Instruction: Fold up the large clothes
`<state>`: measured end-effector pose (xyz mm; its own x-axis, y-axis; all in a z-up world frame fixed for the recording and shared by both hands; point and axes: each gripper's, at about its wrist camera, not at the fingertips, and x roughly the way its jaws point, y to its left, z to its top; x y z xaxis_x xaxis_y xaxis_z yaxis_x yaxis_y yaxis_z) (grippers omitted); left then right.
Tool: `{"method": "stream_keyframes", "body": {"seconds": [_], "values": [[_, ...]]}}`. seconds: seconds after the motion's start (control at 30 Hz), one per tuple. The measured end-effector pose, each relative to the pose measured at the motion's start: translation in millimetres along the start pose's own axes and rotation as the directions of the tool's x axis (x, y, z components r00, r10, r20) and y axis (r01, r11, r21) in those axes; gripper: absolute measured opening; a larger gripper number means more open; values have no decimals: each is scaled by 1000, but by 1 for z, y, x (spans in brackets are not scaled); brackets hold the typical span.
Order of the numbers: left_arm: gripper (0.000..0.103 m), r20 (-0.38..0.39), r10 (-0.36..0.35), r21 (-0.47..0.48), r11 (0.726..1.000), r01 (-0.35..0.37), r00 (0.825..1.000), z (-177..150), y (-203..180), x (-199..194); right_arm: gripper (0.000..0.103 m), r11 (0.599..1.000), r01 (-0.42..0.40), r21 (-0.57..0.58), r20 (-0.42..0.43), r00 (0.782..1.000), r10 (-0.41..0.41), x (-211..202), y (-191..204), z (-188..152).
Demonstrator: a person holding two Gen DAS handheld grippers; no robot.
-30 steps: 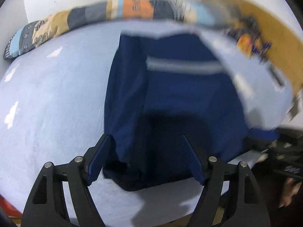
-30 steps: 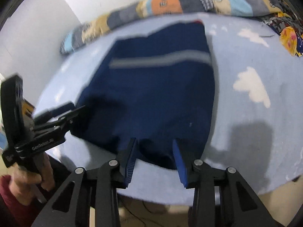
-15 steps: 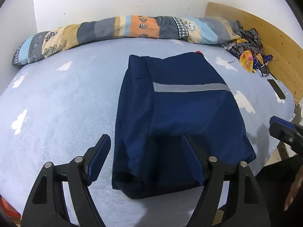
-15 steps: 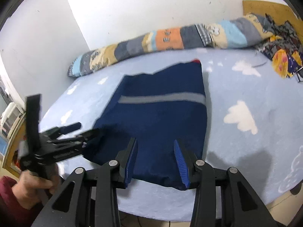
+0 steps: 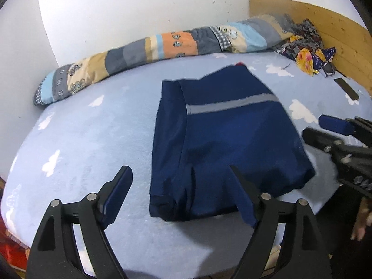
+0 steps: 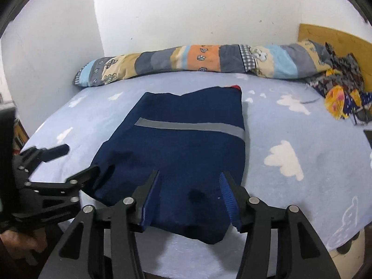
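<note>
A folded navy garment (image 5: 232,144) with a grey stripe lies flat on the light blue cloud-print bed (image 5: 88,139). My left gripper (image 5: 179,172) hovers above its near left corner. Its jaws are opening, and no cloth is pinched between them. In the right wrist view the same garment (image 6: 186,148) lies under my right gripper (image 6: 190,174). Those jaws are opening too, above the near hem and free of it. Each view catches the other tool: the left gripper (image 6: 78,160) beside the garment's left edge, the right gripper (image 5: 318,130) off its right edge.
A long patchwork bolster (image 5: 162,48) runs along the white wall at the back. A heap of colourful clothes (image 5: 307,51) sits by the wooden headboard (image 5: 337,30), with a dark flat object (image 5: 346,89) near it. A hand (image 6: 21,239) holds the left tool.
Both grippers have lifted and drawn back from the garment's near hem, and both pairs of jaws stand wider. The garment lies still on the bed.
</note>
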<state>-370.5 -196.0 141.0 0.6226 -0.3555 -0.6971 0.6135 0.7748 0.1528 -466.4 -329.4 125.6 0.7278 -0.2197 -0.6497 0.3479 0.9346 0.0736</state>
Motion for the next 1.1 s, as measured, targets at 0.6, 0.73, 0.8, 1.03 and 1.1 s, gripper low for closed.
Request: {"method": "stream_keyframes", "body": {"seconds": [0.6,0.73,0.8,1.03,1.1], "values": [[103,118,136,-105,987,-124,984,5,14,-4,80,977,210,-35,24,977,-210,2,10,10],[103,82,112,-153,983,-98,990,6,20,-4,80,967,247,-59,6,969,-247,4,13,8],[103,56,120,-175,979,-108,991,8,25,-5,81,965,255,-66,7,967,-255,2,15,8],[103,101,92,-207,976,-70,991,11,36,-41,83,962,266,-68,42,964,-263,-26,19,5],[103,106,64,-181,982,-44,992,5,31,-52,85,962,265,-66,66,963,-261,-40,21,0]]}}
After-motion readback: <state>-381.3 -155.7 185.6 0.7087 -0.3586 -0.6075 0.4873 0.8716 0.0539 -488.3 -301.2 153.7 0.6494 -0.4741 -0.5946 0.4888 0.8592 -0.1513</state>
